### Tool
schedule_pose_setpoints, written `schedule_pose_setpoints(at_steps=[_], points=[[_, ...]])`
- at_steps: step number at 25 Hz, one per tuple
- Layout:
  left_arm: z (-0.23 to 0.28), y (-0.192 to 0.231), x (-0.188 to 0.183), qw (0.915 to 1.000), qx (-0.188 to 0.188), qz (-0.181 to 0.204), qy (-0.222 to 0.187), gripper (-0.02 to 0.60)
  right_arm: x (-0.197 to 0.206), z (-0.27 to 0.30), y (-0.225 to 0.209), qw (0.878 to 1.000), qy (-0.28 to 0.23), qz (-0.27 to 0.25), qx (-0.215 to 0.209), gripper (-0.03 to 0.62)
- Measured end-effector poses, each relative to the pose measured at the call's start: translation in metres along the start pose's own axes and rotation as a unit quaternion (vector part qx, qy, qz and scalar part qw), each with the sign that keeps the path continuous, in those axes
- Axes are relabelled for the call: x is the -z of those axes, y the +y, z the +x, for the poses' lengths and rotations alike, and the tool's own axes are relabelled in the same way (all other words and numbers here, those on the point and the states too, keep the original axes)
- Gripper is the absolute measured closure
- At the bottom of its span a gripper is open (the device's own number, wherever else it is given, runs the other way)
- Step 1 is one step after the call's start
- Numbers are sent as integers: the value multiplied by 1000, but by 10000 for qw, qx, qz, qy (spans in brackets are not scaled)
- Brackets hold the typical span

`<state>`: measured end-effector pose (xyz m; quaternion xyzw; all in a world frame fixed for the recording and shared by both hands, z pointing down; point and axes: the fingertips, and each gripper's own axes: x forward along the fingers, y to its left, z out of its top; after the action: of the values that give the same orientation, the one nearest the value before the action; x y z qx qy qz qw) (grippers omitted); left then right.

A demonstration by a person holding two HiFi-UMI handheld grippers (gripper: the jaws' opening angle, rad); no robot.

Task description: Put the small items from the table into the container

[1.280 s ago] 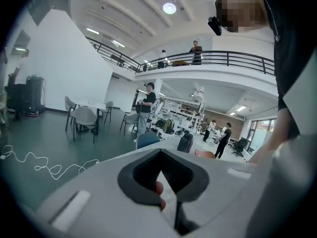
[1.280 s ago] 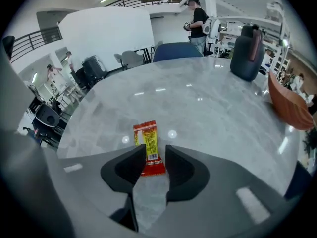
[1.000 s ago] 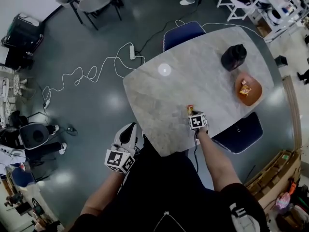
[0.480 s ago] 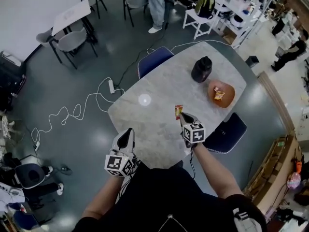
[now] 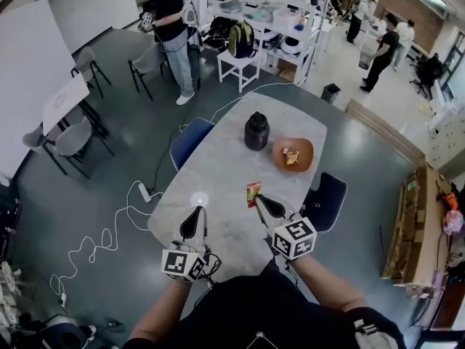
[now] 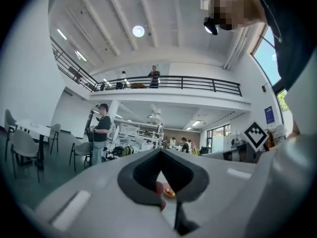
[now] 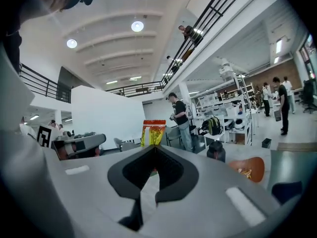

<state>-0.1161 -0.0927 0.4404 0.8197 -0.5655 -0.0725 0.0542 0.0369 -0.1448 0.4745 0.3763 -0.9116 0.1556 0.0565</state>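
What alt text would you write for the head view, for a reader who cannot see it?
Seen from above, the right claw holds a small red-and-yellow packet over a grey table; the left claw beside it is shut and empty. Farther off on the table stand a dark jar and an orange bowl with a snack inside.

Clearance: tabletop toward the bowl
Open marble tabletop (image 5: 218, 173) lies between my right gripper (image 5: 259, 202), clamped on the packet (image 5: 253, 193), and the orange bowl (image 5: 305, 150). Black jar (image 5: 256, 131) stands just left of the bowl, near that line. My left gripper (image 5: 194, 222) sits well apart. Blue chairs (image 5: 190, 140) flank both long edges.
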Motion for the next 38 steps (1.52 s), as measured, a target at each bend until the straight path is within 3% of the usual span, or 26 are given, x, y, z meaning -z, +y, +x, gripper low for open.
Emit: schedule_pose_setpoints(at_steps=[4,13,20,26,32,38], points=[[5,-9,11,9995,249,88,186,578,8,-18,-8,9995,-25,116,294,565],[12,-2,10,9994,276,103,198,578,13,-38,-18,9982,-52,262,541,565],[3,-15,33,9989,251,-89,373,578,21,-43,-41,9964,156,429,717,565],[7,-20,54,9982,195,-202,528,578,33,-30,-115,9927,448,436,1034,565],[12,-30,80,9960,-152,-308,828,578,85,7,-233,9800,1464,747,1127,565],[-9,-26,115,9846,-1061,-368,1337,578,132,70,-350,9574,2530,801,1136,565]])
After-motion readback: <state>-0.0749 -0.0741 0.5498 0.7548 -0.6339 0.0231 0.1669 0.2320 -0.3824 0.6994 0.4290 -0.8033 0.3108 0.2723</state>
